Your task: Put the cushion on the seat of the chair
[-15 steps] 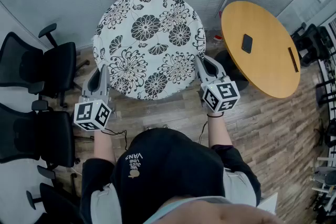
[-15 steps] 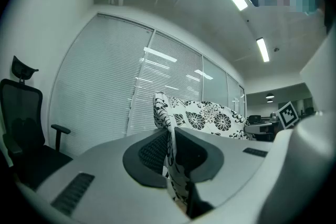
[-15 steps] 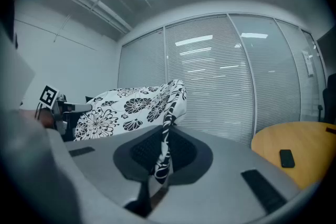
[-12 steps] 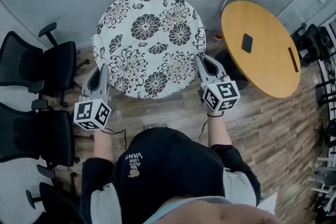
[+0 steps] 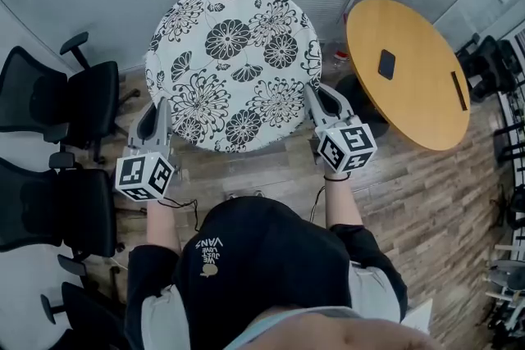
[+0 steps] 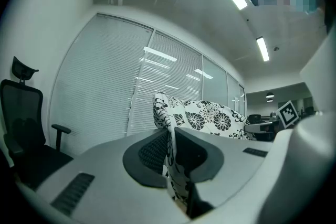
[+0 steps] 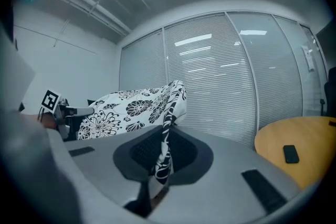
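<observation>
Two thin pinches only: left gripper (image 5: 155,117) & right gripper (image 5: 318,100) jaws clamped on opposite edges of cushion (image 5: 234,65), held mid-air w/ chair (image 5: 92,106) off left, so fabric may slip & drop.

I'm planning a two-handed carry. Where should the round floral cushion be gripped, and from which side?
Probably its thin rim, from the near side, as now: left tongs shut on the near-left edge, right tongs on the near-right. The cushion is wide and flat, so only its edge fits between jaws.
</observation>
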`<state>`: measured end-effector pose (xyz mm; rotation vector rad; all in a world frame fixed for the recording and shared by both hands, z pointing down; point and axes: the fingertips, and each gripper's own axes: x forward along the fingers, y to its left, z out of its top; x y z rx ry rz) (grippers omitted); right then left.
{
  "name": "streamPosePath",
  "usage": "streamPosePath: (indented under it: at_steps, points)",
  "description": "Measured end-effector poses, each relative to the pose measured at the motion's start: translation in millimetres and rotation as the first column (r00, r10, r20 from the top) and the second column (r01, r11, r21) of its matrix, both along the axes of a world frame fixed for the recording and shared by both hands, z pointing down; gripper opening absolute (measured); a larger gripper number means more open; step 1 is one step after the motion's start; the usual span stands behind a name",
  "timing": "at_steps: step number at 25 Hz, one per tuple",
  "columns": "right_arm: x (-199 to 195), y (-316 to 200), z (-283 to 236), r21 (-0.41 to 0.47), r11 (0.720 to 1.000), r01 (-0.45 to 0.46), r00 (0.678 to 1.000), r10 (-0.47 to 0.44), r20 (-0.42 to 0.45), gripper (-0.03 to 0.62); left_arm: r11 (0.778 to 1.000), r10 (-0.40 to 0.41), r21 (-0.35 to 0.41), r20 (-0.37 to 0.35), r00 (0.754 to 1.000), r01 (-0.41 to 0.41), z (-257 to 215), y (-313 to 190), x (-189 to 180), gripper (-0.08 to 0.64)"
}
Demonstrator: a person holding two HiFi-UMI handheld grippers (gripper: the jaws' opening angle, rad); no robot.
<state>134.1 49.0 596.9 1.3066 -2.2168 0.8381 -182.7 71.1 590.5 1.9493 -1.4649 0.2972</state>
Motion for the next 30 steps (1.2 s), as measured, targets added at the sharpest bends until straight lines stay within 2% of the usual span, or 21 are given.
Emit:
streamPosePath:
  at_steps: [15,30]
  points:
    - [-0.3,-1.9,-0.3,-0.034,0.999,-0.013,1.000,0.013,-0.003,0.034,0.999,0.001,-0.039,0.001,1.000,-0.001,2.0,-3.4,0.3,0.037]
    - [-4.1,-0.1,-6.0,-0.042,0.999,-0.016,1.000,0.015,-0.020,0.034,0.999,0.016,-0.038,-0.022,1.000,-0.017,1.8,-4.5,0.4,0.037]
